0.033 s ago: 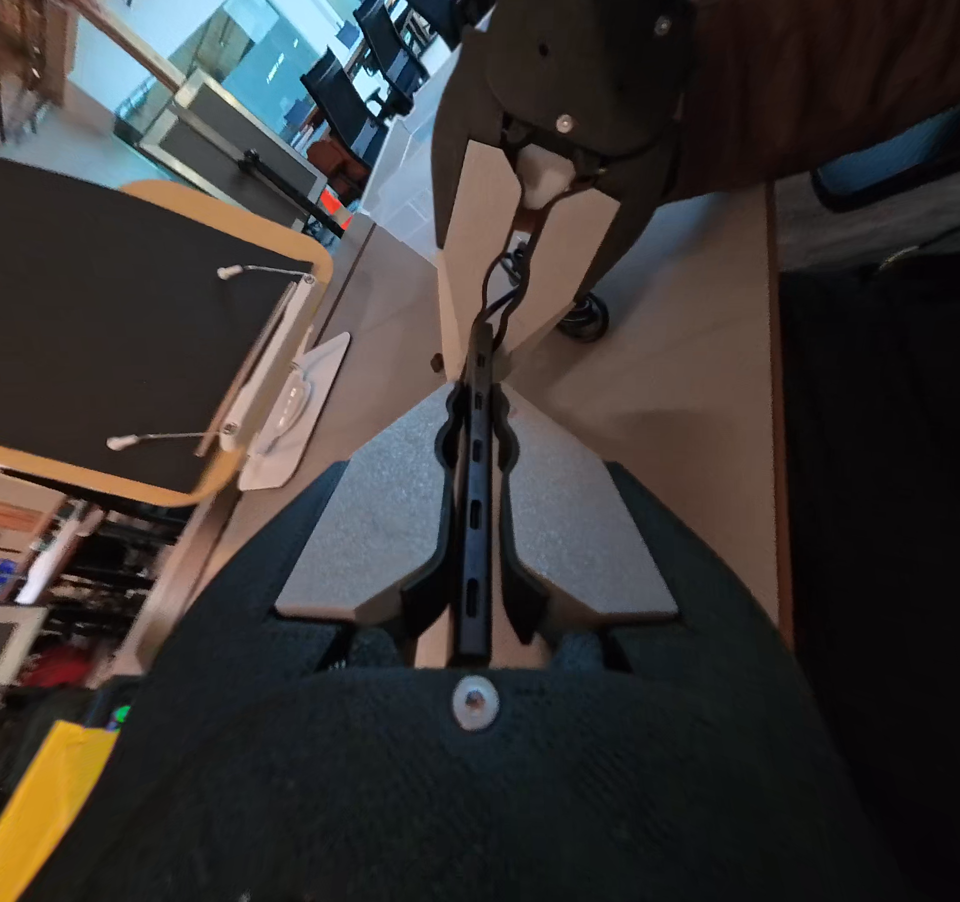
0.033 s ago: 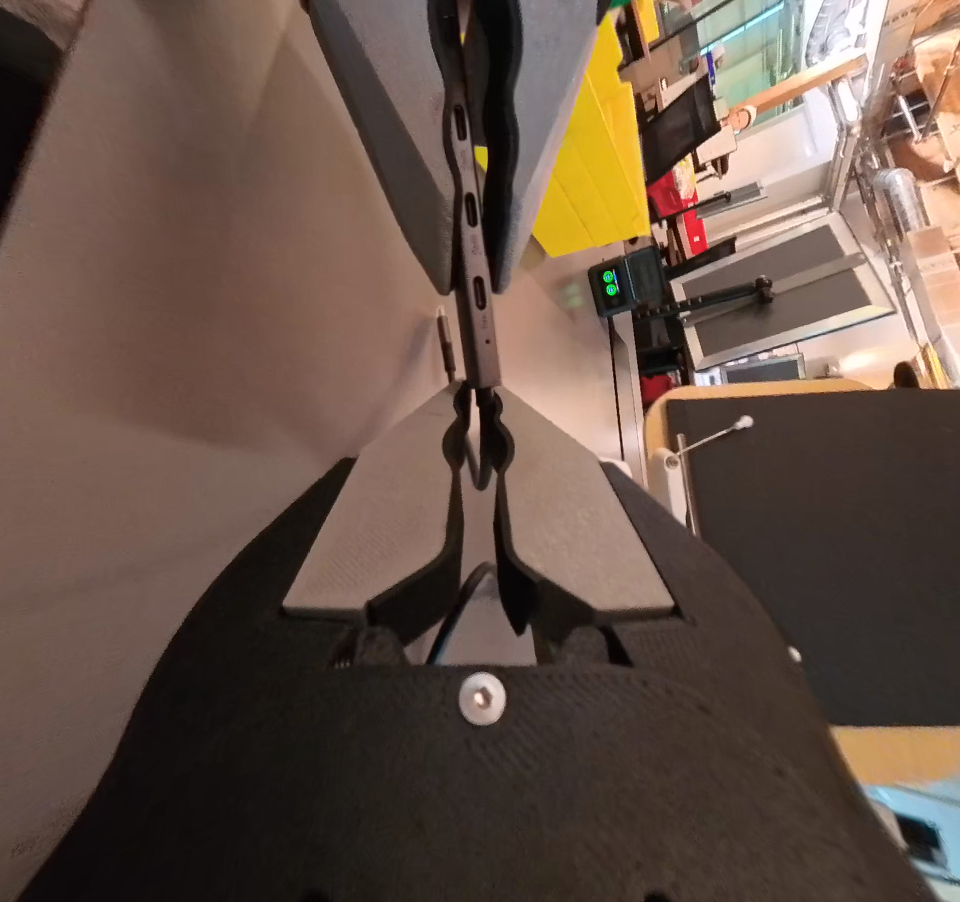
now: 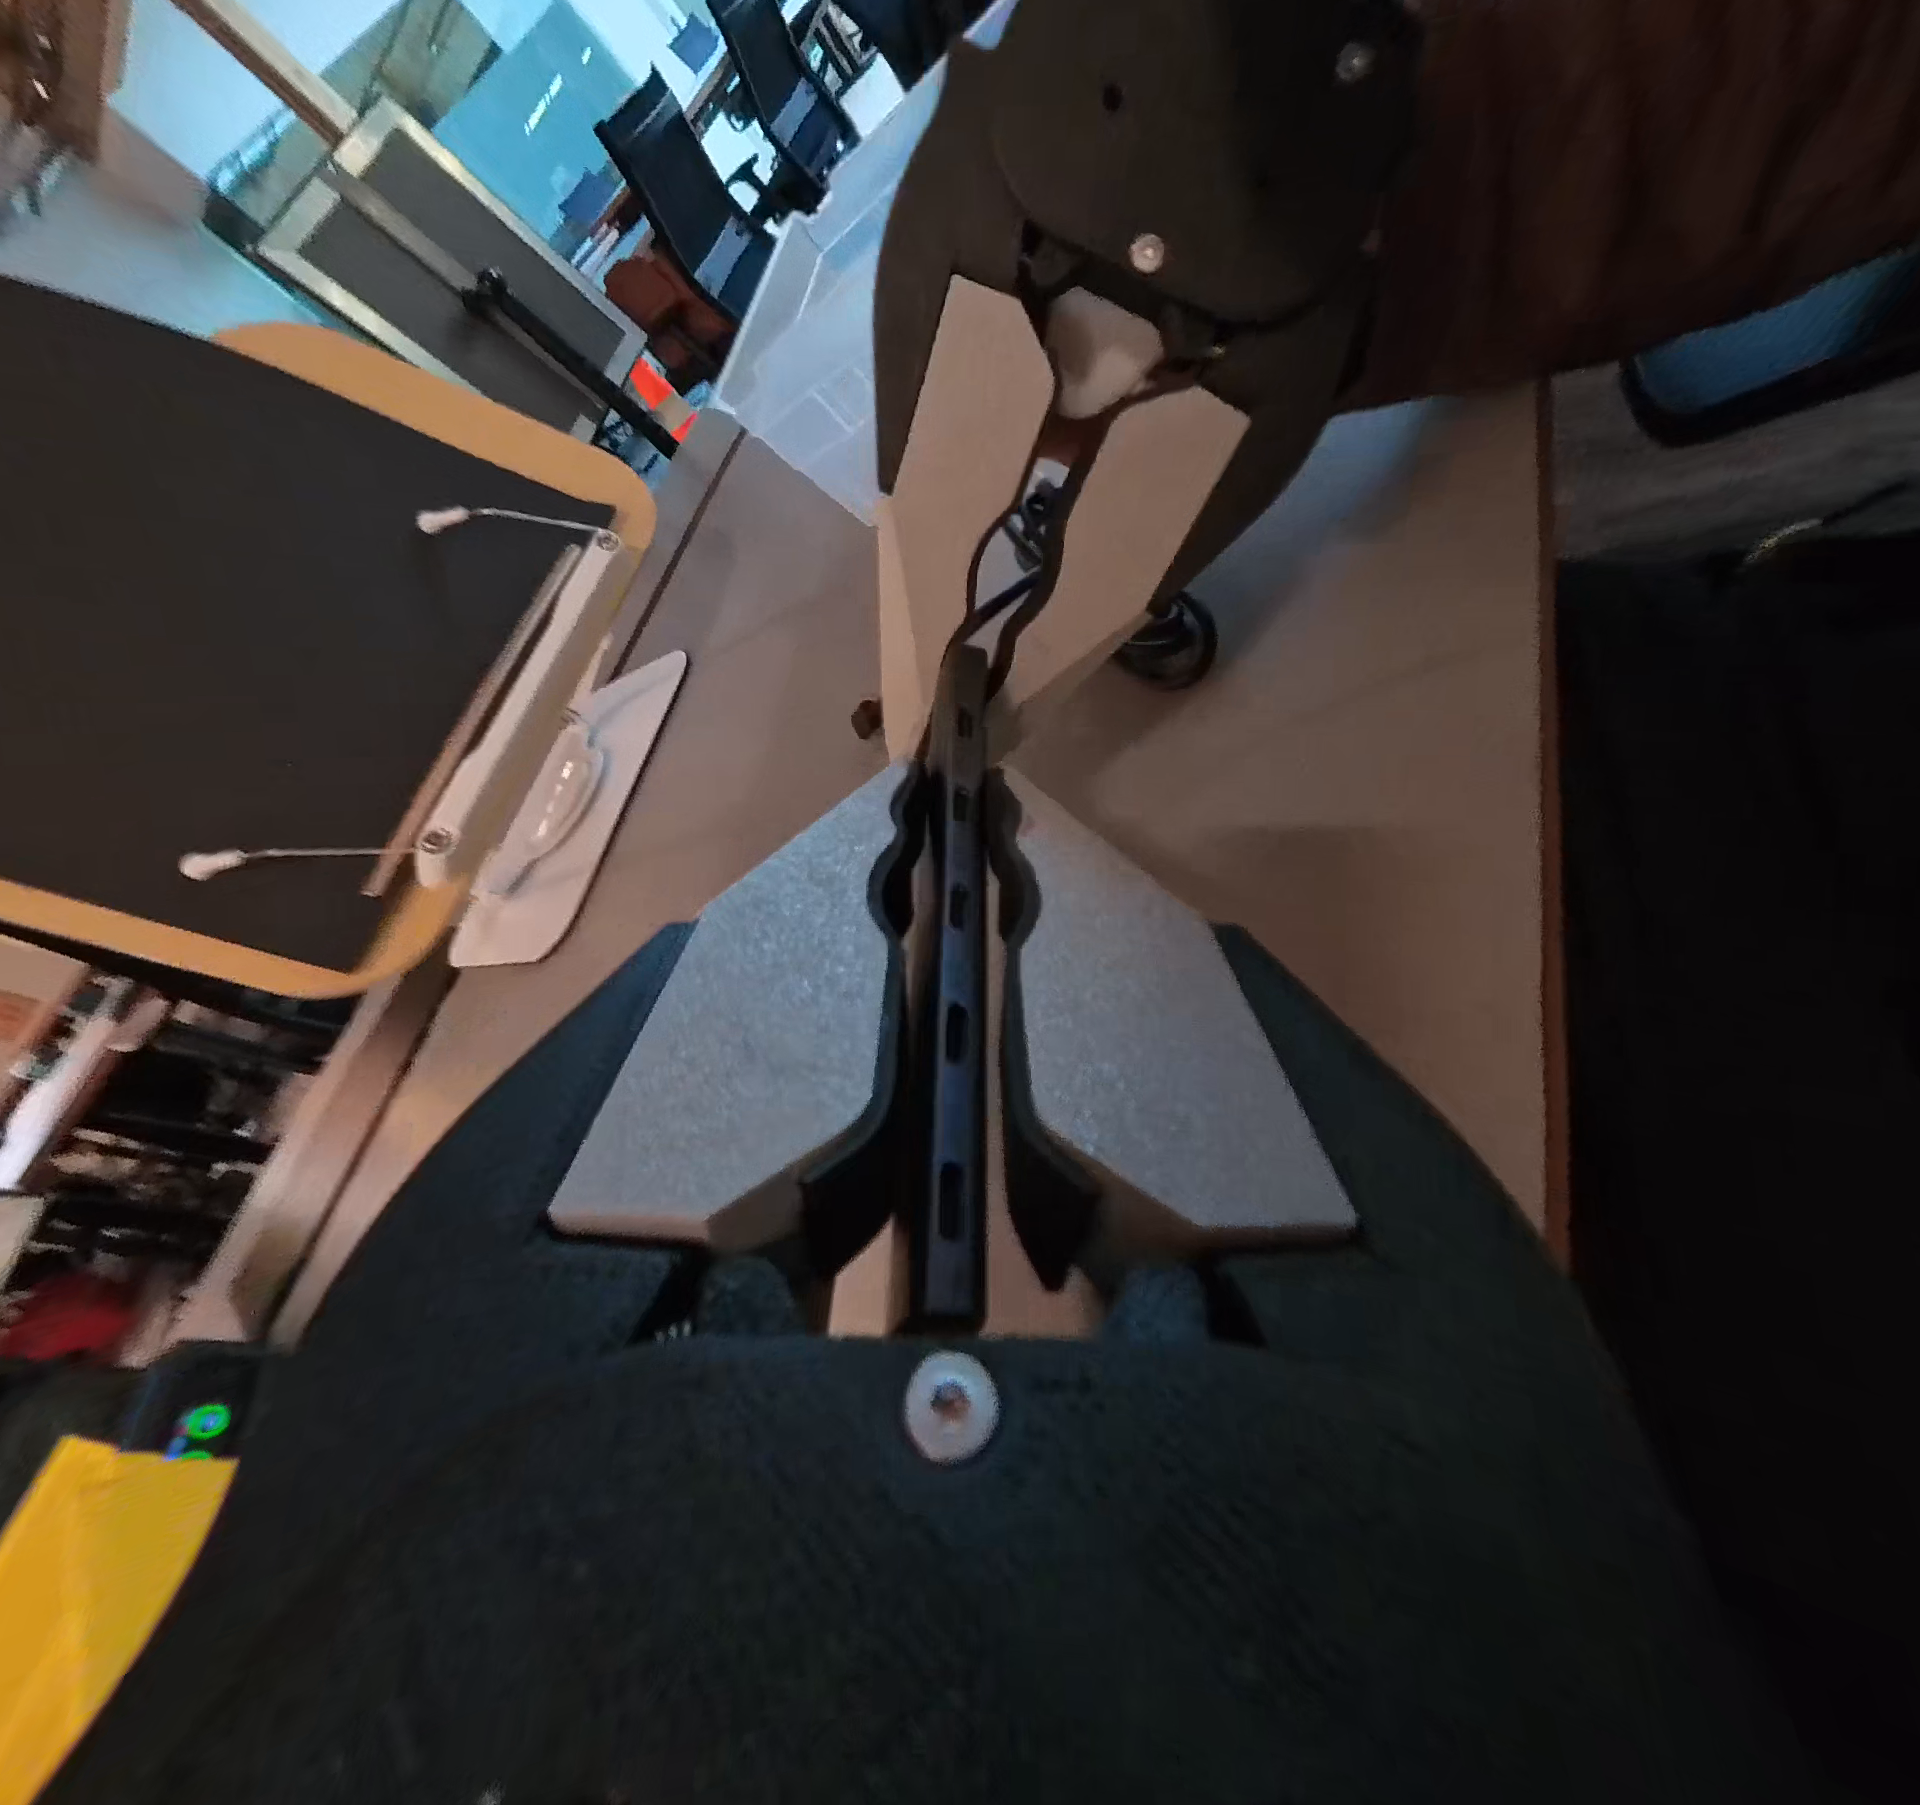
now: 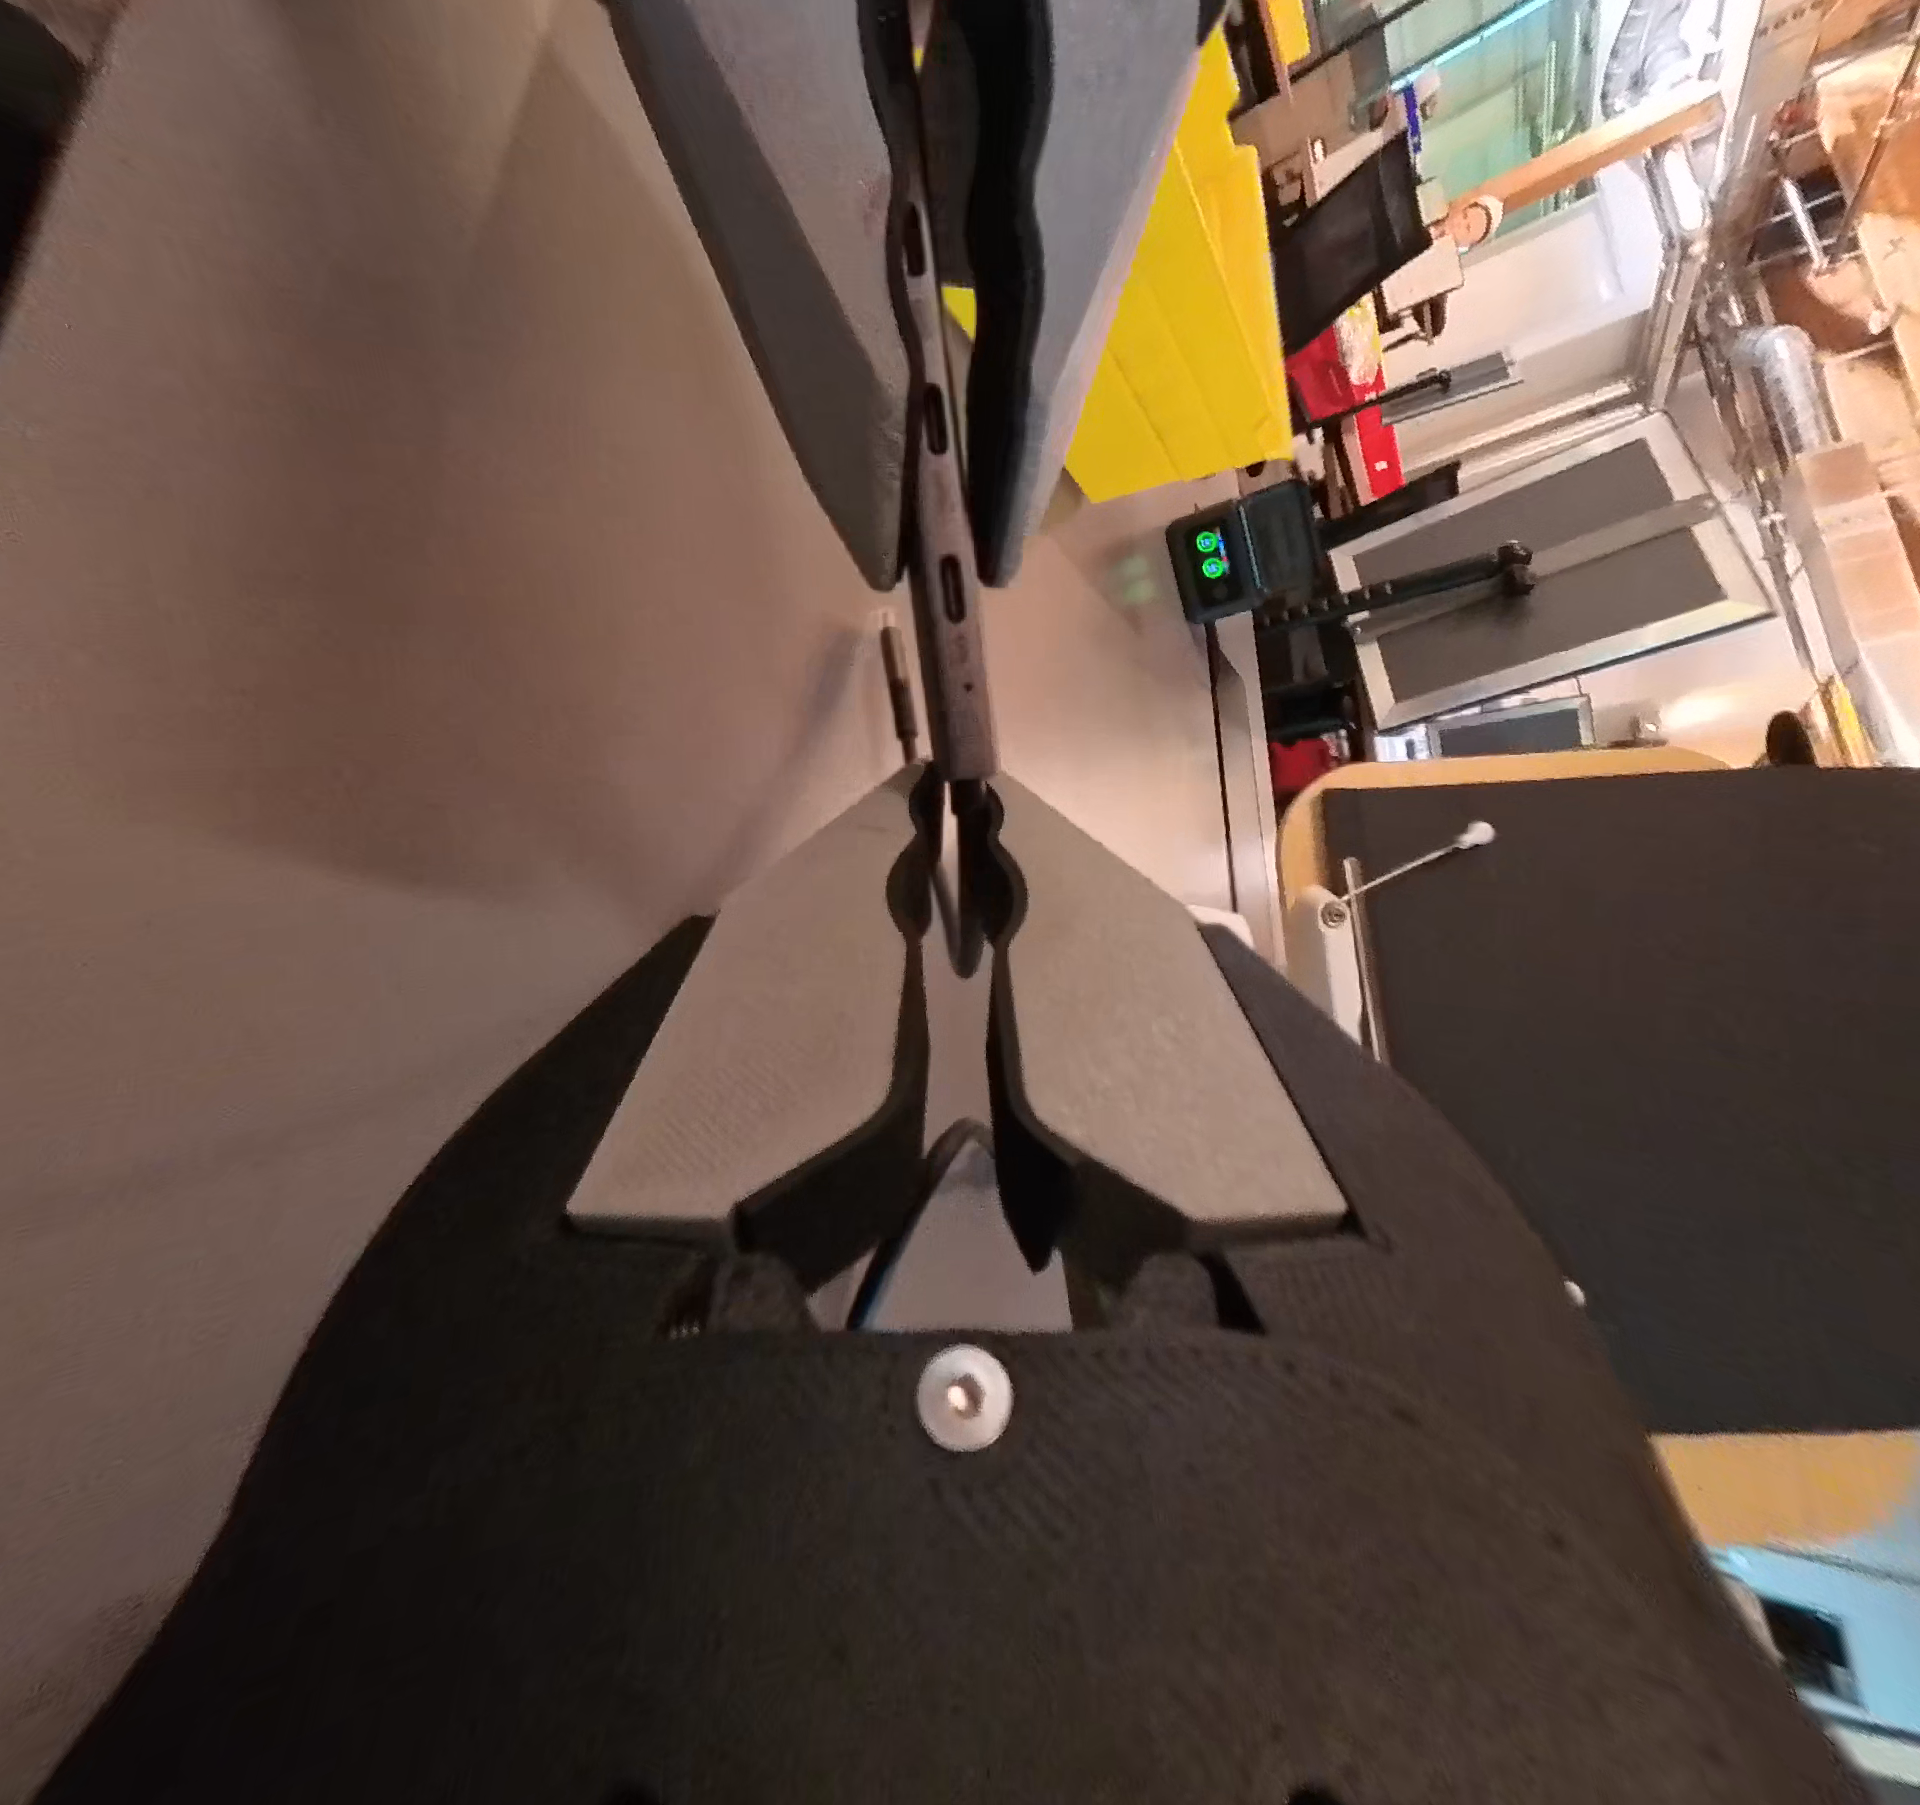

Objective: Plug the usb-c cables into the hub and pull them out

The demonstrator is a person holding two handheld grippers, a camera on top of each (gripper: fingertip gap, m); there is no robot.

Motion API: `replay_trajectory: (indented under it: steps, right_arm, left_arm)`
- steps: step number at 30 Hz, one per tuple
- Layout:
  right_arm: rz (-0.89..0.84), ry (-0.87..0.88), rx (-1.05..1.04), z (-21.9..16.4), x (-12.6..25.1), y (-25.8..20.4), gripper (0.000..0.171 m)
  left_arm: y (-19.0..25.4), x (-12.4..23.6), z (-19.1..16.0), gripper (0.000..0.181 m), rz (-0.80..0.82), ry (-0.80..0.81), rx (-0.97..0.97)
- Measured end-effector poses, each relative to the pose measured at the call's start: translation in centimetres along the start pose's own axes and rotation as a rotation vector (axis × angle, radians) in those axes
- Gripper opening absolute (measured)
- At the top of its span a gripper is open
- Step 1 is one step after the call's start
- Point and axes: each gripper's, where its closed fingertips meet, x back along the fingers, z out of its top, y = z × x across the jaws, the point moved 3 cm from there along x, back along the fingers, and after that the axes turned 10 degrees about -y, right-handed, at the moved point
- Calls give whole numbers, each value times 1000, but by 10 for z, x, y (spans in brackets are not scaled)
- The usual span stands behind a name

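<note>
My left gripper (image 3: 956, 789) is shut on a slim dark hub (image 3: 958, 1028), held edge-on between the fingers with its row of ports facing me. My right gripper (image 3: 971, 706) meets it tip to tip from the far side. In the right wrist view, the right gripper (image 4: 961, 799) is shut on a dark cable (image 4: 961, 934) right at the end of the hub (image 4: 961, 675). Whether the plug is seated is hidden by the fingertips. The left gripper (image 4: 940, 576) clamps the hub from above. A second cable plug (image 4: 899, 685) lies on the table beside the hub.
Both grippers hover over a beige table (image 3: 1299, 820) whose edge runs down the right. A black board with a wooden rim (image 3: 208, 612) and a white stand base (image 3: 582, 799) stand at the left. Yellow bins (image 4: 1174, 353) and a green-lit device (image 4: 1236, 550) sit beyond. The grippers' ends are close to 4 centimeters from one another.
</note>
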Motion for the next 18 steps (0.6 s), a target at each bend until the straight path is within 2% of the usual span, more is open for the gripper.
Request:
replay_trajectory:
  steps: [6, 11, 18]
  right_arm:
    - [-16, 88, -30, 2, 0, 2, 0]
    - [33, 143, -72, -3, 4, 1, 0]
    - [194, 235, -140, 2, 9, -11, 0]
  left_arm:
    - [-1, 5, 7, 11, -33, 81, 53]
    - [-7, 12, -4, 23, 12, -1, -35]
    - [-2, 16, -1, 28, -21, 35, -48]
